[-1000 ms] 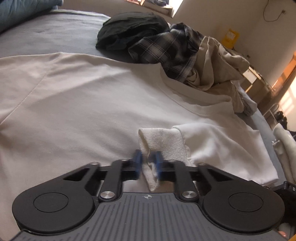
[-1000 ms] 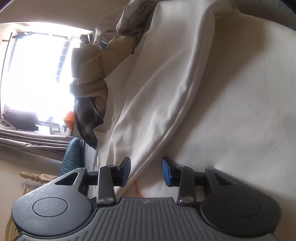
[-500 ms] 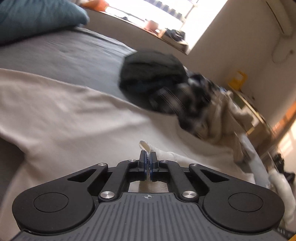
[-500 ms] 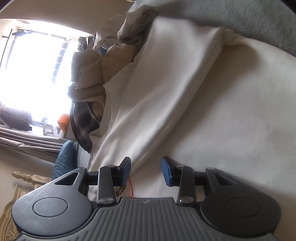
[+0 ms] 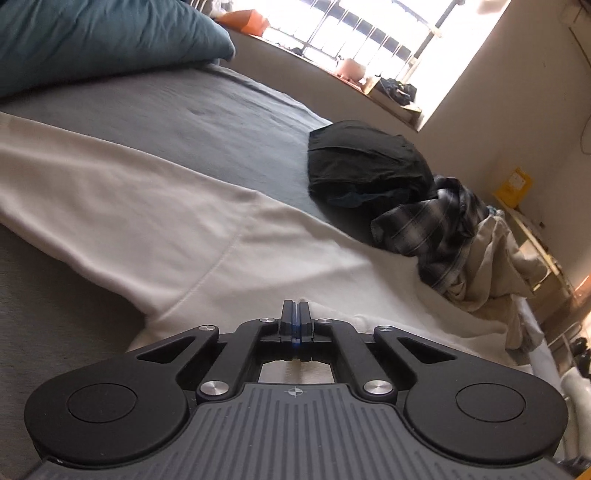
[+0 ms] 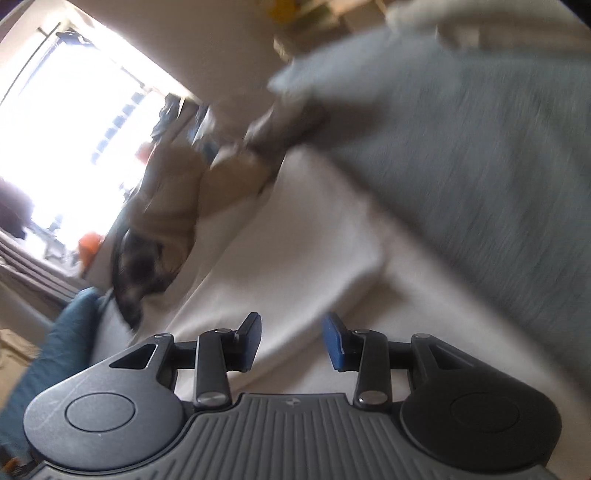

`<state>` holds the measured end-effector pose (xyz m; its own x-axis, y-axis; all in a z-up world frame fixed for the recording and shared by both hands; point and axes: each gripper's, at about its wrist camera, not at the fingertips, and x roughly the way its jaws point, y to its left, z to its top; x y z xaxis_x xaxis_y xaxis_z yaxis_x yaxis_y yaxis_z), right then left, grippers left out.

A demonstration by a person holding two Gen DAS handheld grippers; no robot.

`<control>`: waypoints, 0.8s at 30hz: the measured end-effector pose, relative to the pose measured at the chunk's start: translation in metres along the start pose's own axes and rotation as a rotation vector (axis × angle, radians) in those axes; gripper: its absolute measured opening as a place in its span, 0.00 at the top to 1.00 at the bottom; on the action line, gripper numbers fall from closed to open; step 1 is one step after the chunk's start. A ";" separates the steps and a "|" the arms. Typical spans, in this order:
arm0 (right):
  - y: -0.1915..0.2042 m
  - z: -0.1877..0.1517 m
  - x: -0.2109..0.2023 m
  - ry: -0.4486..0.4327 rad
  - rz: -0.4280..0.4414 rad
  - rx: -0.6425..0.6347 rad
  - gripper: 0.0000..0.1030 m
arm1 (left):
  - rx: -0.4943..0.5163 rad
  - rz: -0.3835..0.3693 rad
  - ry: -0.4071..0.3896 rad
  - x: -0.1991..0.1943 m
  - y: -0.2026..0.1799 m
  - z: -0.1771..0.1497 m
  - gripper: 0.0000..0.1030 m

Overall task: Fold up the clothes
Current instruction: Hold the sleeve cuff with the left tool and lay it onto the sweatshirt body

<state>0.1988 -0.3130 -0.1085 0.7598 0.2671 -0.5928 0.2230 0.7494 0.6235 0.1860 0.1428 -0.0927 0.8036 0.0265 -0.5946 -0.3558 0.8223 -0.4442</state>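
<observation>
While the left gripper (image 5: 295,314) has its two fingers pressed fully together, whether any cloth is pinched between them cannot be told; pale fabric shows just below the fingers through the frame. It sits low over a cream sweatshirt (image 5: 155,221) spread flat on a grey bedsheet (image 5: 166,122). One sleeve of the sweatshirt runs out toward the left edge of the left wrist view, with a seam line crossing the cloth just ahead of the fingers.

Farther out, a heap of unfolded clothes lies on the bed at the sweatshirt's far edge: a black garment (image 5: 365,166), a dark plaid shirt (image 5: 436,225) touching it, and a beige garment (image 5: 495,266) beyond that. A teal pillow (image 5: 103,37) lies at the head of the bed, near a bright window (image 5: 369,29) with items on its sill. A yellow box (image 5: 513,181) stands by the wall.

On the other side, the right gripper (image 6: 291,341) has its fingers spread apart with nothing between them. The right wrist view is blurred. Cream cloth of the same sweatshirt (image 6: 295,251) lies under and ahead of the open fingers, a folded edge running away from them, and grey bedsheet (image 6: 480,166) fills the right. The clothes heap (image 6: 170,206) shows as a beige and dark smear to the left, against the window glare.
</observation>
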 end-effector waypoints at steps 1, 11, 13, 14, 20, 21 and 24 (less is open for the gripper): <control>-0.004 0.003 -0.002 -0.013 -0.012 0.007 0.61 | -0.008 -0.005 0.009 0.000 0.003 -0.001 1.00; -0.026 0.010 -0.006 -0.037 -0.041 0.071 0.62 | 0.074 -0.084 0.133 0.017 -0.007 -0.004 0.65; -0.026 0.011 -0.006 -0.035 -0.045 0.071 0.61 | 0.108 -0.045 0.146 0.029 -0.013 -0.004 0.65; -0.025 0.011 -0.005 -0.033 -0.047 0.069 0.62 | 0.110 -0.029 0.147 0.035 -0.014 -0.004 0.65; -0.024 0.006 -0.002 0.000 -0.068 0.039 0.62 | 0.191 0.011 0.105 0.047 -0.025 -0.010 0.99; -0.024 0.006 -0.002 0.001 -0.070 0.039 0.62 | 0.193 0.015 0.091 0.044 -0.026 -0.011 0.99; -0.024 0.006 -0.002 0.003 -0.071 0.041 0.62 | 0.154 0.016 0.044 0.027 -0.021 -0.012 1.00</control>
<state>0.1956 -0.3352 -0.1198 0.7395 0.2162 -0.6375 0.3007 0.7412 0.6002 0.2093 0.1192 -0.1072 0.7755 0.0186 -0.6310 -0.2889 0.8992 -0.3285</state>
